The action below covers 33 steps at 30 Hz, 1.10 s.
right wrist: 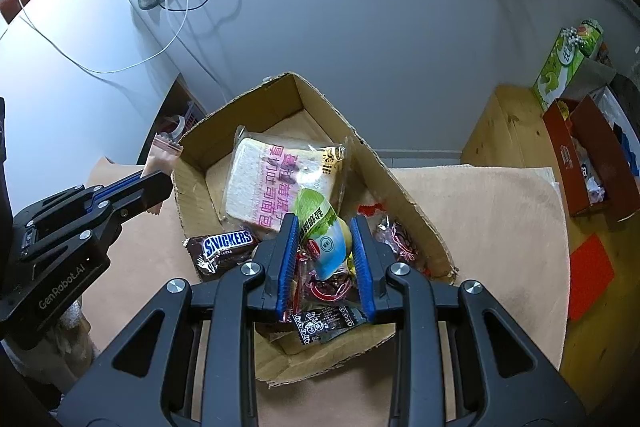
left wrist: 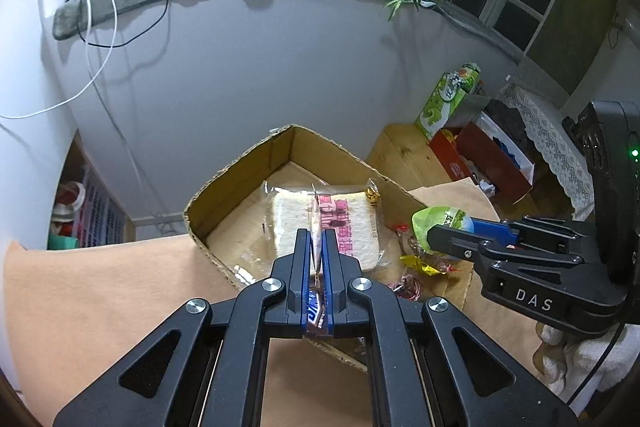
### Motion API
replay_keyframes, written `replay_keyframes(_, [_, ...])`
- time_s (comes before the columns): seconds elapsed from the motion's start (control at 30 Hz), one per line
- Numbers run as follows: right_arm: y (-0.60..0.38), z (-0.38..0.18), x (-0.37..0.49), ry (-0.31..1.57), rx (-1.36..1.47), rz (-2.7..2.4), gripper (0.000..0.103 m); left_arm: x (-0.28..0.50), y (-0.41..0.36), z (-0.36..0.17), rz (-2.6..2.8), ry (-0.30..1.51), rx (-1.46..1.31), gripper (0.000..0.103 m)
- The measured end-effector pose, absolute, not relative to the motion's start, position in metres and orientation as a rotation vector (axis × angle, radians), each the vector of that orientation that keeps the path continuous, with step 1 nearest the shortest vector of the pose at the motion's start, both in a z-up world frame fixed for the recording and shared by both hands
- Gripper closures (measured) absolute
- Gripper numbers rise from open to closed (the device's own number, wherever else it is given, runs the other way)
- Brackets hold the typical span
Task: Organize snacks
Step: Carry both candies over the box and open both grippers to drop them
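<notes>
A: Left wrist view first: the left gripper (left wrist: 318, 239) has its jaws pressed nearly together on a thin pink sachet (left wrist: 316, 223), edge-on between the pads. Is it over the box?

B: From the right wrist view I judge not yet; the pink sachet (right wrist: 162, 157) hangs just outside the left wall of the cardboard box (right wrist: 256, 95). The right gripper (right wrist: 325, 227) pinches a green and white pouch (right wrist: 320, 223) above the box's inside.

A: So what is already organized?

B: Inside the box lie a bagged toast bread (right wrist: 272, 183), a Snickers bar (right wrist: 224, 247), some red-wrapped snacks (right wrist: 400, 239) and a black packet (right wrist: 324, 321).

A: And what is left?

B: I think both held items must still be dropped in. On the brown table cover (right wrist: 480, 211) I see no loose snacks, so the task seems almost finished.
</notes>
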State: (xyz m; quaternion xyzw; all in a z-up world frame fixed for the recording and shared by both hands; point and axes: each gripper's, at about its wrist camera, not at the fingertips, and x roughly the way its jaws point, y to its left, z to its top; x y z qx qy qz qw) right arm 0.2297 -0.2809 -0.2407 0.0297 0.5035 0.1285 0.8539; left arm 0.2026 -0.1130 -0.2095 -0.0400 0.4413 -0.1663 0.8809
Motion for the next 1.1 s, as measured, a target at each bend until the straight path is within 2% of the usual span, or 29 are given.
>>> replay_keyframes(0.1, [-0.281,-0.240,0.228,1.055,0.060,0.272,0.075,0.202,-0.116,-0.209,-0.348,0.916,-0.077,0.098])
replay_keyframes(0.17, [-0.280,-0.241,0.228,1.058,0.059,0.276,0.074,0.202,-0.117,-0.209,-0.347,0.917,-0.074,0.093])
replay_keyframes(0.3, [-0.279,-0.239,0.225,1.048,0.058,0.274,0.060,0.202,-0.117,-0.208,-0.346,0.916,-0.075,0.090])
replay_keyframes(0.83, [-0.281,-0.217,0.201,1.003,0.067,0.271,0.058,0.185,-0.106,-0.191,-0.332,0.884,-0.080,0.089])
replay_keyframes(0.87, [-0.281,-0.214,0.197,0.997,0.068,0.269,0.053,0.182,-0.105,-0.190,-0.329,0.880,-0.077,0.088])
replay_keyframes(0.93, [-0.281,-0.209,0.188,0.983,0.067,0.262,0.041,0.176,-0.102,-0.188,-0.325,0.877,-0.076,0.078])
replay_keyframes(1.07, [-0.278,-0.203,0.170,0.968,0.054,0.236,0.035,0.161,-0.095,-0.184,-0.314,0.880,-0.086,0.074])
replay_keyframes(1.1, [-0.278,-0.201,0.164,0.963,0.049,0.225,0.030,0.158,-0.094,-0.183,-0.311,0.879,-0.085,0.074])
